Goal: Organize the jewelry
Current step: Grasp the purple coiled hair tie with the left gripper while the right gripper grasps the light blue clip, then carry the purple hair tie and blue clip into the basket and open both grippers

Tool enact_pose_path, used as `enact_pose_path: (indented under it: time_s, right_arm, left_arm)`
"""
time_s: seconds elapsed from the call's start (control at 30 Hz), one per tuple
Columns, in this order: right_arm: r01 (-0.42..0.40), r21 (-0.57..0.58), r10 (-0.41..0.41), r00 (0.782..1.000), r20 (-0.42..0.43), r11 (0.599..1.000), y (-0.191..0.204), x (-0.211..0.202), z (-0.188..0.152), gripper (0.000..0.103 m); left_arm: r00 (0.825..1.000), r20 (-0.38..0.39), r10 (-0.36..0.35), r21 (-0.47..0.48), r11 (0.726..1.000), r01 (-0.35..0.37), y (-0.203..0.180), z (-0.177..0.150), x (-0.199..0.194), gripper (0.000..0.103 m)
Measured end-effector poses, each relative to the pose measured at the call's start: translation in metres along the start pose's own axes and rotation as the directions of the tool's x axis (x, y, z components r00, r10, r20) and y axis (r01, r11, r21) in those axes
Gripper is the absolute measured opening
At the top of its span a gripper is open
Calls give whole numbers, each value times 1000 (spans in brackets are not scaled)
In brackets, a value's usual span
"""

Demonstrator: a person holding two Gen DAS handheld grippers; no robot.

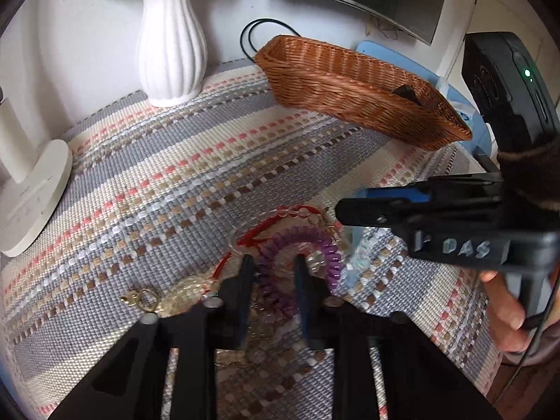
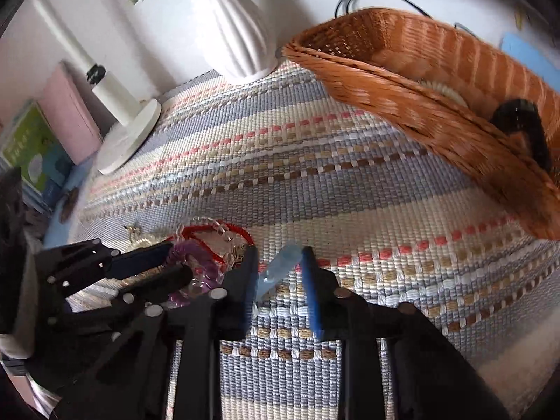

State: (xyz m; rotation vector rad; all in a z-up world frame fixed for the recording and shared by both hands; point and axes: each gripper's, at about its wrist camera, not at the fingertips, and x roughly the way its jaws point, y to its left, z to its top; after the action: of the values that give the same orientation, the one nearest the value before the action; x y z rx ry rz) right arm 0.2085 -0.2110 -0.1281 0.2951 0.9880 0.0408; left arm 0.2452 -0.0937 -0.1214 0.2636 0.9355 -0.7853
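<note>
Two hand-held grippers are working over a striped woven mat covering the surface, with a wicker basket sitting at its far right and a white vase standing beside it. Left hand-held gripper is straddling a purple coil bracelet in the jewelry heap, fingers narrowly apart; I cannot tell whether they are pinching it. Right hand-held gripper, just beside, is holding its fingers slightly apart around a pale blue beaded piece, the left pad touching it.
</note>
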Motion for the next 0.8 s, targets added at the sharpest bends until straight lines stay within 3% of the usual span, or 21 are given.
enact_pose_path:
  time_s: [0.13,0.27,0.53,0.63,0.8]
  right_arm:
    - [-10,-8,10,1000,6,1000,-3,-3,-1,23]
    - [-75,-5,75,997,21,997,-14,-26,-5,19]
    - [-98,-20,99,990,96,995,-26,-84,-11,15]
    - [-129,7,127,984,126,992,-38,-109,-6,15]
    - [-111,52,96,967,234,992,-69,-161,17,15]
  left_arm:
    - [999,17,30,9,1000,-30,-3,-2,-1,10]
    - [999,43,-6,-19,1000,6,1,-3,-12,10]
    - [991,126,-39,-44,998,44,-9,1,-59,10]
    - [988,152,-24,-31,999,29,-20,14,-78,10]
    - [978,210,0,-17,1000,3,-38,51,-104,10]
